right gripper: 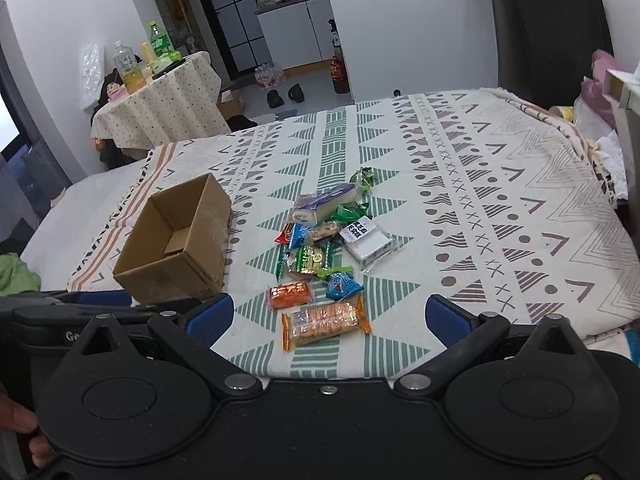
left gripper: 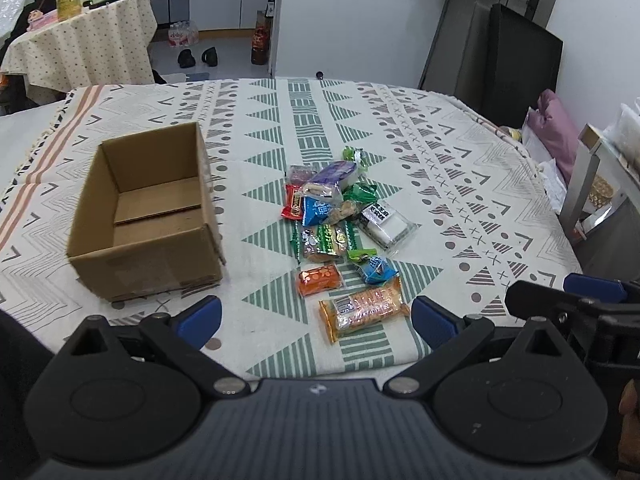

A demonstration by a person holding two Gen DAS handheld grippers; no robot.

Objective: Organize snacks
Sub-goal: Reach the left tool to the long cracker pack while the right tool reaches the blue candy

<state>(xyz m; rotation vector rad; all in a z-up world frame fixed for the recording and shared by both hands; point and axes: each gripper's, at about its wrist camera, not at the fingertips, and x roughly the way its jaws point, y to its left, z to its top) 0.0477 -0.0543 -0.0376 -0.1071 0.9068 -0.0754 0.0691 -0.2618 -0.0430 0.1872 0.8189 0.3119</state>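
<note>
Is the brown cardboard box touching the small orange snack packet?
Apart. The left wrist view shows patterned cloth between the brown cardboard box and the small orange snack packet.

Brown corrugated cardboard box (left gripper: 144, 216): matt, plain paperboard.
Orange biscuit packet (left gripper: 364, 307): glossy clear plastic film.
Small orange snack wrapper (left gripper: 320, 279): shiny plastic.
Patterned woven cloth cover (left gripper: 460, 184): matt fabric.
Blue pads on fingers (left gripper: 200, 317): finely textured, on matt black plastic.
</note>
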